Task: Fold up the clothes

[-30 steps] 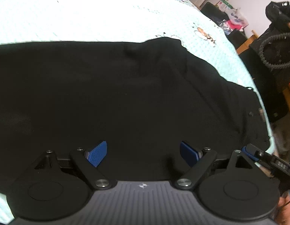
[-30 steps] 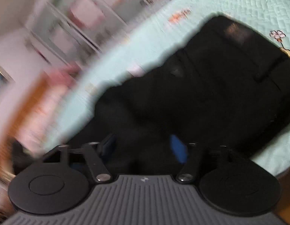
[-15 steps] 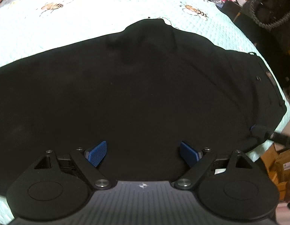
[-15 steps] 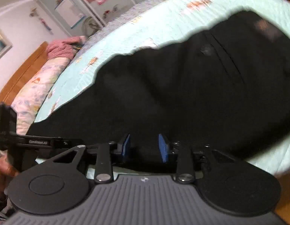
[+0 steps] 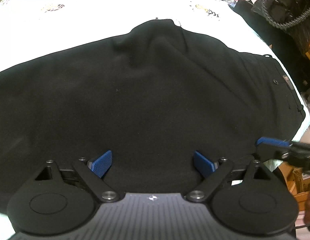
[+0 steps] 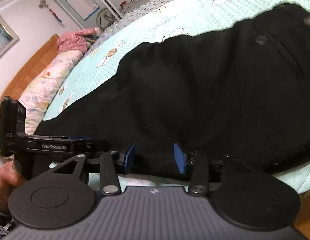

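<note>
The black trousers (image 5: 155,100) lie spread flat across the pale quilted bedspread (image 6: 147,40), waistband toward the bed's edge. The right gripper (image 6: 154,156) has just been opening, its jaws now parted with no cloth pinched, apparently letting go after a fold. The left gripper (image 5: 153,161) hovers wide open and empty over the near hem.

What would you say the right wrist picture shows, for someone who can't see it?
A black pair of trousers lies spread across a pale turquoise quilted bedspread. The right gripper has just been opening over its near edge, beside the left gripper.
</note>
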Tool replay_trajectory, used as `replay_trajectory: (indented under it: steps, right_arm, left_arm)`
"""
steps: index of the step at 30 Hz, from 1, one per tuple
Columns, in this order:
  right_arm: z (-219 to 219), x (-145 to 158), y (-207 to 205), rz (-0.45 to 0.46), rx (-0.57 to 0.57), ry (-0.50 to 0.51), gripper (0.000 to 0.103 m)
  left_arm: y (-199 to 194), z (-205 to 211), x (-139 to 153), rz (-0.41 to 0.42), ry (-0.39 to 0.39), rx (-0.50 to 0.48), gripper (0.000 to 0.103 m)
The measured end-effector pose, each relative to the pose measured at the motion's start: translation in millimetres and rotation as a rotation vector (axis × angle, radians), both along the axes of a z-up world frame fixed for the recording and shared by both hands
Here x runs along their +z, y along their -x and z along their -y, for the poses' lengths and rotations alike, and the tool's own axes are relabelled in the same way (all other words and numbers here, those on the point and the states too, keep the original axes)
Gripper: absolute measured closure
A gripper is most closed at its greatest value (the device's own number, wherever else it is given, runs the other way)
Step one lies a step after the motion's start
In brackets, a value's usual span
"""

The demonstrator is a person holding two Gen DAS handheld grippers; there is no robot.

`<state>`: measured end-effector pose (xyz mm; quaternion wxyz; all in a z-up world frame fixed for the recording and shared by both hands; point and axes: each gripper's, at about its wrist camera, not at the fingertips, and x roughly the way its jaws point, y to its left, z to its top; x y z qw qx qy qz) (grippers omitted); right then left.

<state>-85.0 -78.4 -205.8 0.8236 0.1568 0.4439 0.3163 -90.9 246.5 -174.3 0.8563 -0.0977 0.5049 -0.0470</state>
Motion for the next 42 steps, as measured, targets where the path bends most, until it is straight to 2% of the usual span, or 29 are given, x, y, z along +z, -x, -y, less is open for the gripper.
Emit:
replay_trajectory:
  steps: [3, 5, 7, 9, 10, 16, 18, 19, 21, 25, 29, 31, 37, 42]
  right_arm:
    - [-6.8, 23.0, 0.7, 0.079, 0.040, -0.042, 0.055]
    - [-12.7, 25.1, -1.0, 0.093, 0.055, -0.067, 0.050]
    - [-21.9, 6.9, -13.2, 0.020, 0.063, -0.063, 0.048]
    - [-25.9, -7.4, -20.3, -0.036, 0.043, -0.049, 0.054]
    - [-27.0, -13.6, -22.8, -0.060, 0.028, -0.041, 0.054]
    - [-46.2, 14.4, -18.8, 0.018, 0.099, -0.075, 0.049]
    - [-55.8, 3.9, -21.9, -0.008, 0.118, -0.063, 0.049]
    - [-58.6, -6.2, -23.9, -0.039, 0.122, -0.064, 0.049]
    - [-62.2, -19.7, -26.0, -0.078, 0.127, -0.069, 0.049]
    - [-53.9, -6.2, -20.6, -0.045, 0.122, -0.106, 0.049]
    - [-17.7, 11.2, -20.0, 0.016, 0.034, -0.171, 0.049]
    - [11.1, 19.0, -26.9, 0.037, -0.047, -0.199, 0.049]
    - [96.9, 30.1, -52.7, 0.067, -0.326, -0.237, 0.049]
    - [126.0, 40.1, -73.0, 0.131, -0.425, -0.252, 0.048]
  left_arm:
    - [-0.7, 1.0, -0.1, 0.001, -0.001, 0.004, 0.012]
    - [-0.7, 1.8, -0.2, 0.002, -0.002, 0.005, 0.011]
    - [-1.4, 1.2, -0.2, -0.001, 0.000, 0.004, 0.011]
    - [-2.6, -0.8, -0.2, -0.004, 0.009, 0.004, 0.011]
    - [-3.3, -2.1, -0.2, -0.006, 0.015, 0.004, 0.011]
    - [-3.9, -1.0, -1.2, -0.007, 0.021, 0.015, 0.011]
    - [-3.2, 0.4, -1.7, -0.007, -0.002, 0.021, 0.014]
    - [-3.5, 0.2, -2.1, -0.006, -0.022, 0.023, 0.011]
    - [-3.4, -3.8, -2.3, -0.004, 0.013, 0.019, 0.009]
    - [-2.9, -11.4, -1.7, 0.000, 0.058, 0.038, 0.009]
    - [-0.6, -22.4, 0.4, 0.013, 0.132, 0.080, 0.010]
    - [1.2, -23.3, 6.4, 0.018, 0.137, 0.100, 0.012]
    - [-10.4, 4.0, 50.0, 0.129, 0.152, 0.011, 0.013]
    - [-51.9, 41.0, 59.8, 0.140, 0.146, -0.046, 0.013]
